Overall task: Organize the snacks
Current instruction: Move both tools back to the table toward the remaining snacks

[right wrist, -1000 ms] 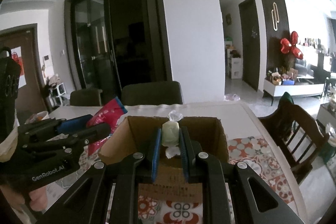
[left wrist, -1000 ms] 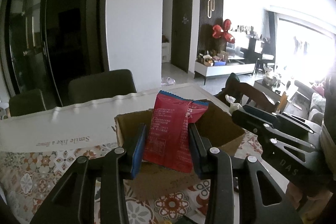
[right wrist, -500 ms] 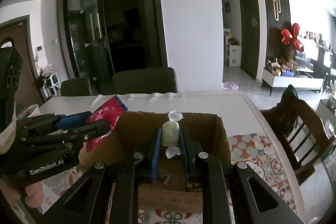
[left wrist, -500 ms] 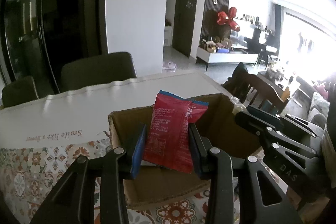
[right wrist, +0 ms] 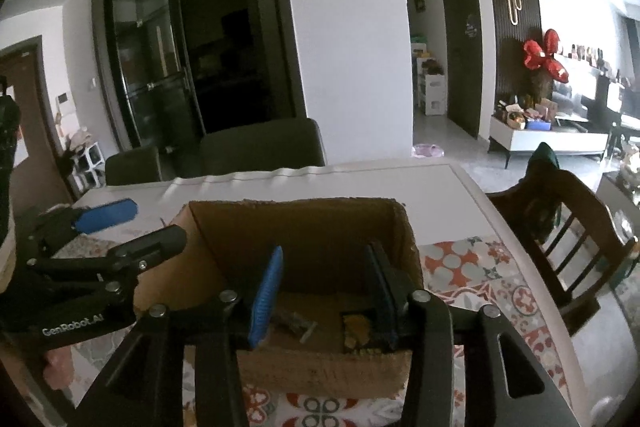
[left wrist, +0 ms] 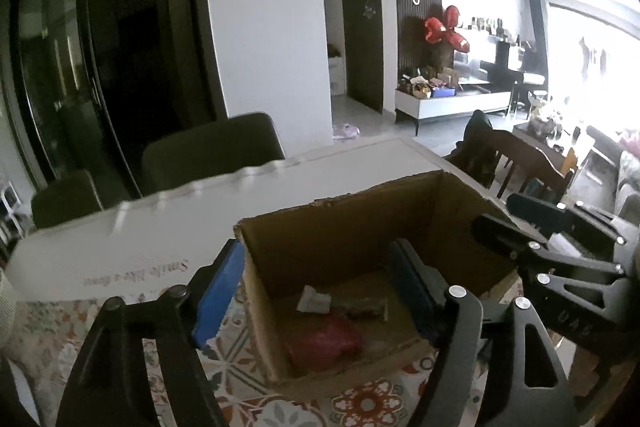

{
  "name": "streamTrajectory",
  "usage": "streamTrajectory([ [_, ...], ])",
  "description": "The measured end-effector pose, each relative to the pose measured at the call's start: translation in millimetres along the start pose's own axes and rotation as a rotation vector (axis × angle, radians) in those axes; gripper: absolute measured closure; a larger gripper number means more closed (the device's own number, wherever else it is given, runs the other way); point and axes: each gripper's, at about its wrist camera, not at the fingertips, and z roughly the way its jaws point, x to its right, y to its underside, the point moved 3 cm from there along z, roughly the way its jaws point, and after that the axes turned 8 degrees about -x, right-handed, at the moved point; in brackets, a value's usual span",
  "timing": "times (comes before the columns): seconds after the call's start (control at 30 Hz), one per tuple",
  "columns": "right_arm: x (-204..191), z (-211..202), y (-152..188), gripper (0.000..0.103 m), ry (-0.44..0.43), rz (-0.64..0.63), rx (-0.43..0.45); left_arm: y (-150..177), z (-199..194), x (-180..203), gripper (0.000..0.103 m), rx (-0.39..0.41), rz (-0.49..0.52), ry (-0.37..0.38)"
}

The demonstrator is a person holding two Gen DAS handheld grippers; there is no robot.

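Both tools are over the box (left wrist: 340, 227) on the desk (left wrist: 100, 251), mid-drop. The left tool (left wrist: 316, 291) gapes wide and empty; its jaws have just been opening, and the red pack (left wrist: 324, 343) now lies on the box floor. The right tool (right wrist: 324, 291) stands partly open, also just opening and empty. A second ago each one pinched a snack above the box. Best bet: lift both straight up so the jaws clear the box walls before reaching for more.
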Motion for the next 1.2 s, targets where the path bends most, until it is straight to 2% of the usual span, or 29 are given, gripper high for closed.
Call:
streamTrajectory([
  [0.07,0.1,-8.6,3.4,0.050,0.016,-0.002,0.017,4.7,-8.4,2.5,0.021,0.023,0.016,-0.012],
  [0.2,-0.3,-25.8,11.3,0.050,0.025,-0.002,0.040,13.0,-25.2,7.0,0.020,0.057,0.035,-0.010],
  [0.3,-0.2,-38.8,16.3,0.044,0.034,0.005,0.056,19.2,-35.9,11.1,0.020,0.074,0.055,-0.002],
  [0.53,-3.3,-68.9,37.0,0.043,0.095,0.016,0.118,34.2,-57.3,23.4,0.020,0.111,0.114,0.014],
  [0.77,-3.8,-89.2,59.0,0.043,0.114,0.032,0.137,49.9,-70.8,34.9,0.020,0.135,0.171,0.034],
  [0.97,-4.7,-94.5,78.6,0.043,0.111,0.037,0.116,63.6,-72.8,43.8,0.020,0.146,0.213,0.057],
  [1.2,-1.8,-87.3,105.2,0.044,0.111,0.047,0.045,87.8,-60.4,59.1,0.021,0.094,0.270,0.100],
])
